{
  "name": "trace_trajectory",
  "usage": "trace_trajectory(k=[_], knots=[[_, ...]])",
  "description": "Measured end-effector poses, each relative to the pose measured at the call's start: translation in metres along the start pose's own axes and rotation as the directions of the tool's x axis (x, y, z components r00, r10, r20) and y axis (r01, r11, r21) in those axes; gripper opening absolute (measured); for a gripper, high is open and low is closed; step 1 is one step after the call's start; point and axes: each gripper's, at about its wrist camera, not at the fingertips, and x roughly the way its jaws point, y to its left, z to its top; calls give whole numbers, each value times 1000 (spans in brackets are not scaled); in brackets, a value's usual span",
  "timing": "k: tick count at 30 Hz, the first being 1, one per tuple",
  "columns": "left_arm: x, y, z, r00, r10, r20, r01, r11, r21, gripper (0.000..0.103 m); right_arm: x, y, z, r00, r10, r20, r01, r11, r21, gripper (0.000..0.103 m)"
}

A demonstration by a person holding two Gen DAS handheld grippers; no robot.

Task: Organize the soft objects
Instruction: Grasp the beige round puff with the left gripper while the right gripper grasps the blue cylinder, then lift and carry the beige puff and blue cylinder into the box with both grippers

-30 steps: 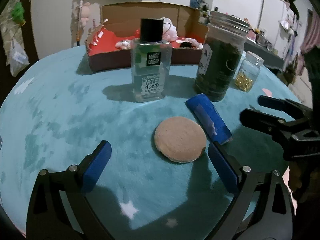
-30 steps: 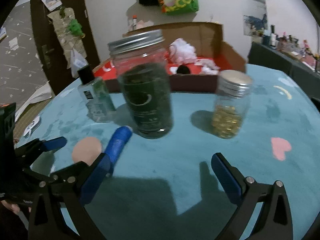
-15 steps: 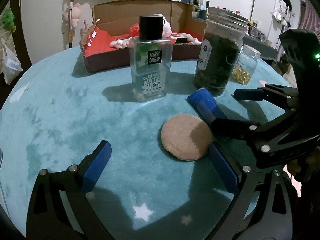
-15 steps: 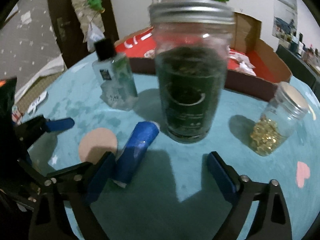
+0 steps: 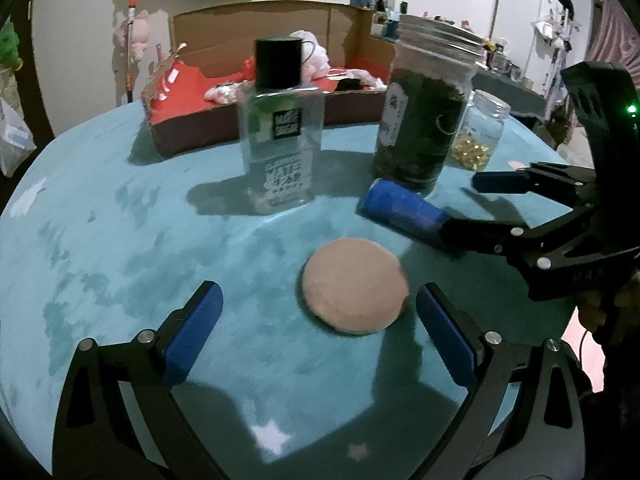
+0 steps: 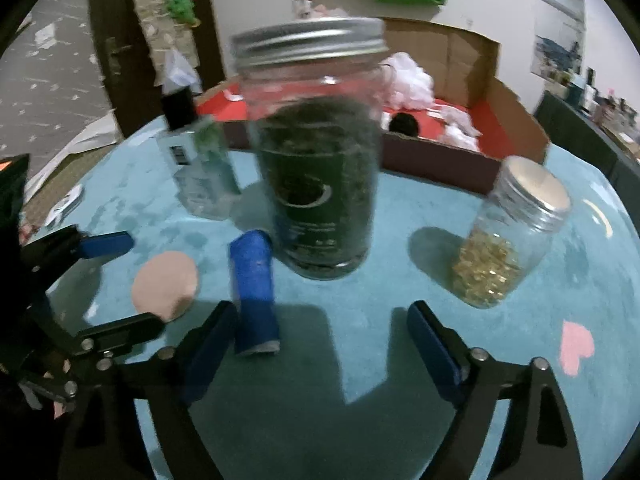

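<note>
A round tan powder puff [image 5: 354,284] lies flat on the teal cloth between the fingers of my left gripper [image 5: 318,290], which is open, and nearer its right finger. A blue roll [image 6: 254,292] lies in front of the dark jar. My right gripper [image 6: 322,312] straddles that roll with its jaws closing. The roll sits just inside the left finger, and the right pad is well clear of it. In the left wrist view the right gripper [image 5: 460,204] reaches in from the right to the blue roll [image 5: 400,210]. The left gripper [image 6: 144,282] shows at the left around the puff [image 6: 166,280].
A tall dark jar [image 6: 320,184], a clear bottle with a black cap [image 5: 280,152] and a small jar of gold capsules [image 6: 508,240] stand close behind. A cardboard box [image 5: 180,136] with red lining holds soft toys at the back. A pink heart patch [image 6: 576,344] marks the cloth.
My right gripper has come in over the blue roll and its jaws have narrowed. The roll now lies beside its left finger and looks slightly turned. The left gripper has stayed over the puff.
</note>
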Motion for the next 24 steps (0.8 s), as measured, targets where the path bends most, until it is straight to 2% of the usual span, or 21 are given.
trace_trajectory(k=[3, 4, 5, 6, 8, 9, 10, 15, 20, 24], knots=[[2, -5, 2, 1000, -3, 4, 3, 1000, 26, 97, 2, 3, 2, 999, 49, -2, -49, 998, -33, 81], [3, -7, 2, 1000, -7, 6, 7, 999, 38, 91, 3, 6, 2, 998, 56, -4, -56, 997, -49, 79], [4, -9, 3, 1000, -12, 4, 12, 999, 47, 77, 5, 9, 3, 998, 61, -8, -61, 996, -68, 74], [5, -10, 3, 1000, -22, -1, 22, 998, 53, 72, 6, 12, 3, 998, 64, -11, -65, 994, -83, 71], [6, -13, 3, 1000, -21, 7, 21, 997, 68, 56, 10, 19, 4, 997, 73, -21, -75, 990, -118, 50], [5, -14, 3, 999, -35, 13, 34, 997, 70, 50, 11, 22, 3, 997, 74, -22, -76, 988, -131, 43], [4, -14, 3, 999, -43, 15, 42, 997, 62, 50, 11, 25, 3, 997, 71, -20, -73, 987, -146, 27], [-4, -21, 3, 997, -65, 35, 63, 996, 60, 46, -3, 24, -3, 993, 115, 5, -113, 982, -153, 24], [-10, -38, 4, 994, -88, 59, 82, 993, 84, 46, -26, 18, -14, 992, 117, 51, -111, 987, -113, 24], [-8, -48, 6, 992, -109, 62, 102, 990, 98, 46, -37, 11, -24, 994, 83, 68, -77, 993, -84, 24]])
